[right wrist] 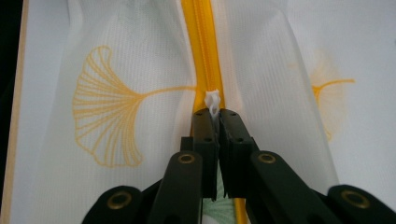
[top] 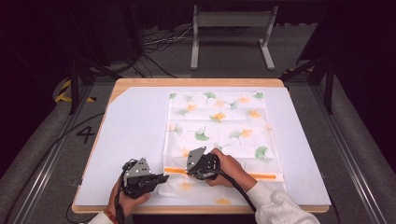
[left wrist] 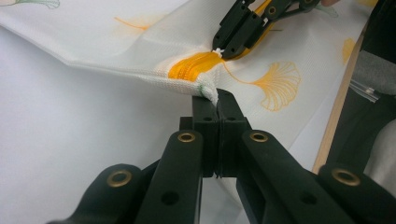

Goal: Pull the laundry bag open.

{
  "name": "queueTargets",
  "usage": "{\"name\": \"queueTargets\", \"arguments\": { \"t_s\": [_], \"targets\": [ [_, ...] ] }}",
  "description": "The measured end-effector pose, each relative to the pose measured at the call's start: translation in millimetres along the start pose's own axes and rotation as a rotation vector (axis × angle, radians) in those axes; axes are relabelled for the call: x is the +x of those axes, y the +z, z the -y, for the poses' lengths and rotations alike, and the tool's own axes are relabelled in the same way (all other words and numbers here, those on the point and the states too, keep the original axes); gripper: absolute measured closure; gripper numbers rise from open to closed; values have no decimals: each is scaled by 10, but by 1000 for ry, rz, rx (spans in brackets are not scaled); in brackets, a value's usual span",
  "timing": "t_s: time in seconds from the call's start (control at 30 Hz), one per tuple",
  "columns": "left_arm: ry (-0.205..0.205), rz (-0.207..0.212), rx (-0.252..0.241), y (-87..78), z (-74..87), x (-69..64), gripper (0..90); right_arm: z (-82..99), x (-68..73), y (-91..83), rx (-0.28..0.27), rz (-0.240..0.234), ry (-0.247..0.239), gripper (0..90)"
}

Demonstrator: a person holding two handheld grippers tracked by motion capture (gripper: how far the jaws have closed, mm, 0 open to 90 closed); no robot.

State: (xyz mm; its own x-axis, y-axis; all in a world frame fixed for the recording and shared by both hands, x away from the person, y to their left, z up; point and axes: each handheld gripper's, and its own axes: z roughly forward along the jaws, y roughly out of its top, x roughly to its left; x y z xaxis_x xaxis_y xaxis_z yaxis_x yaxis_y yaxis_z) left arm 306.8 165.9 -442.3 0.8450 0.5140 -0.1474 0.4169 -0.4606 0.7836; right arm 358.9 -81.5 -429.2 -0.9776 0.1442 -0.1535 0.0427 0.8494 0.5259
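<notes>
A white mesh pouch printed with green and orange ginkgo leaves lies flat on the table, its orange zipper running along the near end. My left gripper is shut on the pouch's near left corner, its jaws pinching the fabric edge beside the zipper end. Just to its right, my right gripper is shut on the small white zipper pull, which sticks out past its fingertips over the zipper. In the left gripper view the right gripper meets the zipper close by.
The pouch rests on a white sheet covering a wooden table; the table's near edge runs just under both hands. A grey metal stand and cables are on the floor beyond.
</notes>
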Motion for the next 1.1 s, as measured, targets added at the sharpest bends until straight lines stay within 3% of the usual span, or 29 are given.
{"name": "queueTargets", "arguments": {
  "t_s": [0.33, 1.1],
  "targets": [
    [0, 5, 0, -5, 3, -7, 887, 122, -18, -73, -8, -8, 21, 900],
    [5, 3, 0, -10, 5, -17, 887, 160, 63, -133, 11, 55, -12, 900]
  ]
}}
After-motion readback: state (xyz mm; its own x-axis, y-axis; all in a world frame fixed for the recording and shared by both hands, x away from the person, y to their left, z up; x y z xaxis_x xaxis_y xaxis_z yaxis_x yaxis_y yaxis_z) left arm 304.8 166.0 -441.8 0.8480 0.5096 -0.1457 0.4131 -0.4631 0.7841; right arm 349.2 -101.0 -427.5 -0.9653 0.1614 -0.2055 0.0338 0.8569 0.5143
